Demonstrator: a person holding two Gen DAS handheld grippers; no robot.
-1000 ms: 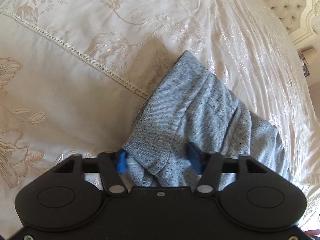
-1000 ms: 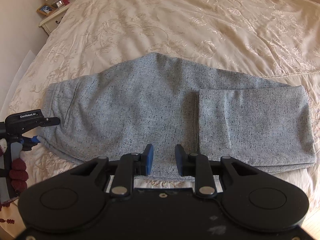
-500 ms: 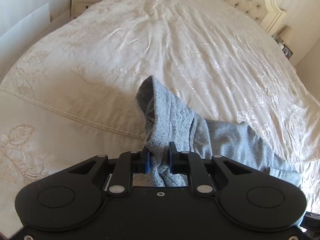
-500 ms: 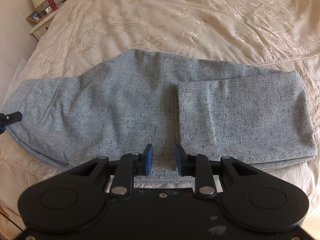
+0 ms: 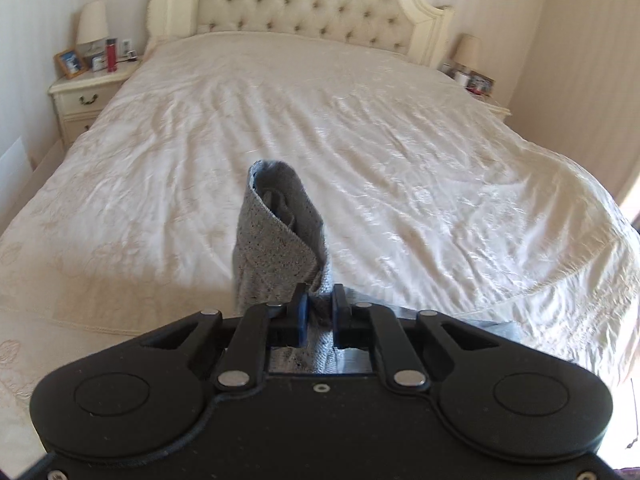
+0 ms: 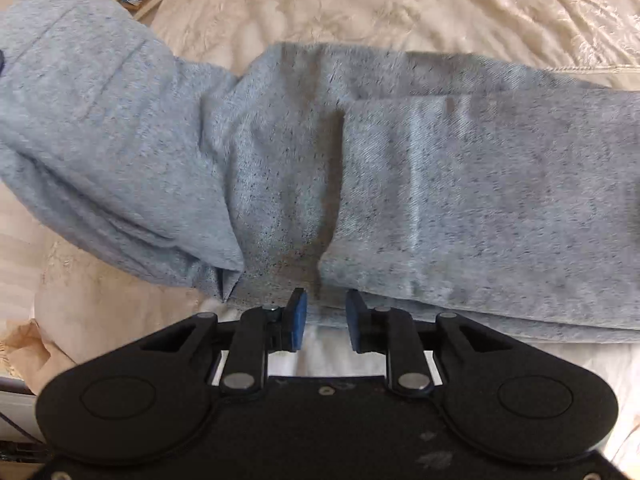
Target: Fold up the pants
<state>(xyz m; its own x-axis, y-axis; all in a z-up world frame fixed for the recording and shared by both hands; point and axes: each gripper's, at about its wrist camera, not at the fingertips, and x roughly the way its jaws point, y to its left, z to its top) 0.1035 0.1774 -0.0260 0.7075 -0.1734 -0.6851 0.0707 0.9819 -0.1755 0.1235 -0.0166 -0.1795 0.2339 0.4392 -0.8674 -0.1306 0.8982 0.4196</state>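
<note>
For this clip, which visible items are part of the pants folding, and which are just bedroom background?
In the job:
- grey pants, one end lifted
- left gripper, closing on the pants fabric
- right gripper, jaws closing at the near pants edge
- bed, the work surface

Just lying about:
- nightstand
- lamp
- picture frame
- red bottle
- headboard

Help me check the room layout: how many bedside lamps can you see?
2. One lamp stands on the nightstand left of the headboard; the other lamp stands to its right. Others may lie outside the view.
</note>
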